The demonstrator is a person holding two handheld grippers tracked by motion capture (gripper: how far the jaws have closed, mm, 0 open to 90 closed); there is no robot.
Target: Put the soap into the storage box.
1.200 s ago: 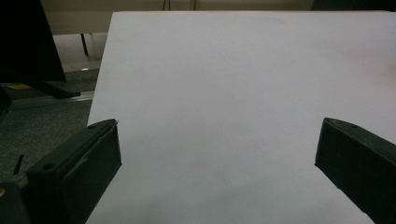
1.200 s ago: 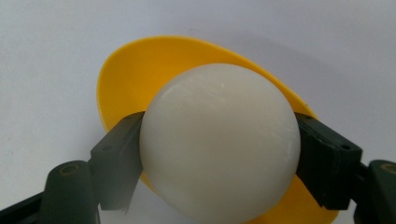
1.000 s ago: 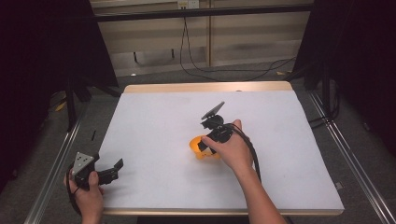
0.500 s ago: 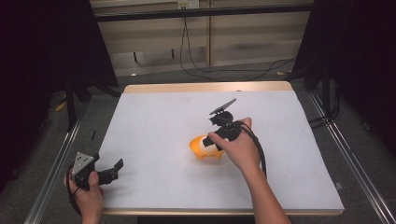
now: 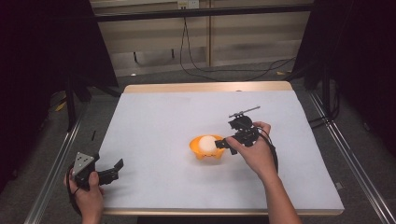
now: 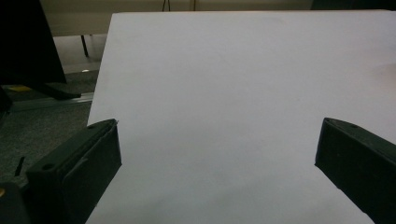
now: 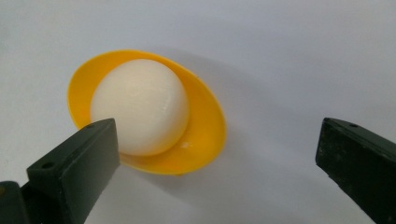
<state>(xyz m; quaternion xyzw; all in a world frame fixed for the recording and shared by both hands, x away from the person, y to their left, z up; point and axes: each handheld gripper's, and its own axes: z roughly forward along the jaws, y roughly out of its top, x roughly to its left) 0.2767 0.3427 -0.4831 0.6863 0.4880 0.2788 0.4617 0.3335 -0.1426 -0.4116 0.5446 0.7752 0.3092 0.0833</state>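
- White ball point(image 7: 139, 106) sits in the yellow bowl point(image 7: 201, 140), mid desk point(image 5: 154, 116).
- Right hand-held gripper point(image 5: 223, 143) just right of bowl; jaws have just been opening, now wide, nothing between them.
- Left hand-held gripper point(image 5: 113, 171) at near-left desk corner, jaws wide apart, nothing held.

Orange bowl point(image 7: 205, 135) seen as smooth, glossy plastic, white ball point(image 7: 140, 105) inside it seen as smooth with a soft satin sheen, bench point(image 5: 154, 121) covered in matt white sheeting, its far edge shown as pale wood, hand-held gripper jaws moulded in matt black plastic
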